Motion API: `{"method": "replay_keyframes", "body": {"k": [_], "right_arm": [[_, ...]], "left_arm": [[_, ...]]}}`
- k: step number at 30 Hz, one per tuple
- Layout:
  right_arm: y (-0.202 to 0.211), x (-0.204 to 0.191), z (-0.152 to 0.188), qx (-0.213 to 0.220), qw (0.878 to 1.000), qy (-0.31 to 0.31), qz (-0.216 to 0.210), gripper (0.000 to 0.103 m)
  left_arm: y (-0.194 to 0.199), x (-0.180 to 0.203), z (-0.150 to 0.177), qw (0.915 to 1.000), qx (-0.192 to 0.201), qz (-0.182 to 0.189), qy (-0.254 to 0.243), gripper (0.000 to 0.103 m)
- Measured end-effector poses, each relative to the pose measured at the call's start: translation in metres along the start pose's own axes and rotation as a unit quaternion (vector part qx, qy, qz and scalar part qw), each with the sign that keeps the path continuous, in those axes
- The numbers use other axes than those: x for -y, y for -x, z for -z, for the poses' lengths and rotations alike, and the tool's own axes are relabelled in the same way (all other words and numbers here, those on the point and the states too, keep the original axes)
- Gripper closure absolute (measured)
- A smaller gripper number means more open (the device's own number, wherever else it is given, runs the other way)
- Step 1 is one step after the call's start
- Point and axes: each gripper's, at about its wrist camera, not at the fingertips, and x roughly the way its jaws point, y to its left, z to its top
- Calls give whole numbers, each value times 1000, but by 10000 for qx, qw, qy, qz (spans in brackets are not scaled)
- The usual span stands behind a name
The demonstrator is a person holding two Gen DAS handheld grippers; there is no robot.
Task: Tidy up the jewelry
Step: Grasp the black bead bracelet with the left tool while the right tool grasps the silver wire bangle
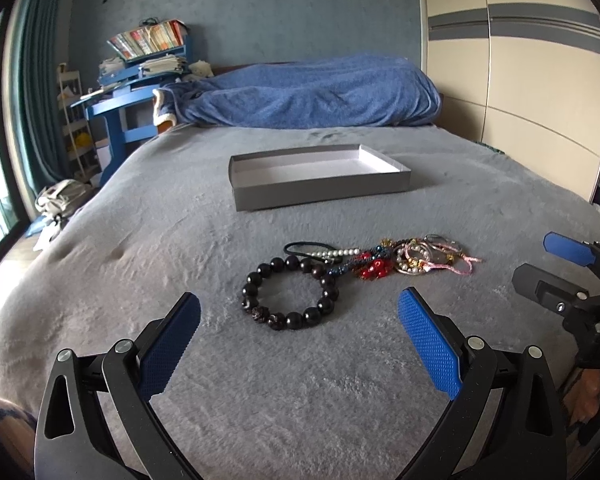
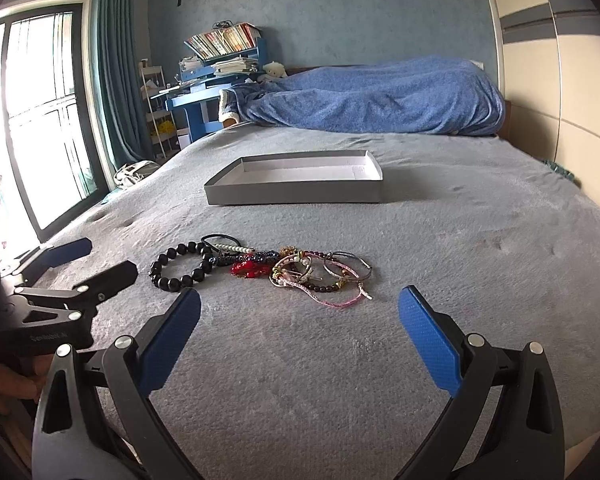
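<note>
Jewelry [image 2: 260, 268] lies before a grey box [image 2: 296, 192]; gripper lettering unreadable.

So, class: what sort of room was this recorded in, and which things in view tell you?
Most likely a bedroom. The jewelry lies on a bed with a grey cover, a rumpled blue blanket sits at its head, and a tall wardrobe lines one wall.

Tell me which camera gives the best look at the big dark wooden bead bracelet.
The left wrist view. There the dark round-bead wooden bracelet lies centred just ahead of the open jaws, its full ring and single beads clear. The right wrist view shows the bracelet whole too, but off to the left, smaller and flattened.
</note>
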Motion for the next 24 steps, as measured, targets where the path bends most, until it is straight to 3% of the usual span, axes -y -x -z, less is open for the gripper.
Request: {"method": "replay_keyframes", "body": {"k": [5,8,11,14,19,24], "right_arm": [[-10,8,-3,-190,9997,-117,63,6],[-18,12,-4,-348,9992,-171,98,12],[-30,19,-4,-629,9975,-332,43,17],[-39,25,-4,-792,9960,-410,16,20],[-47,38,-8,-836,9950,-546,67,26],[-58,53,-18,-850,9938,-703,124,28]], "left_arm": [[-13,-1,5,9997,-211,-81,-119,5],[-25,2,-5,9992,-342,-113,-148,5],[-38,-3,-9,9969,-732,188,-199,6],[-49,-12,-16,9951,-937,217,-241,7],[-70,-41,-27,9909,-1315,264,143,34],[-87,-55,-28,9865,-1617,208,171,46]]}}
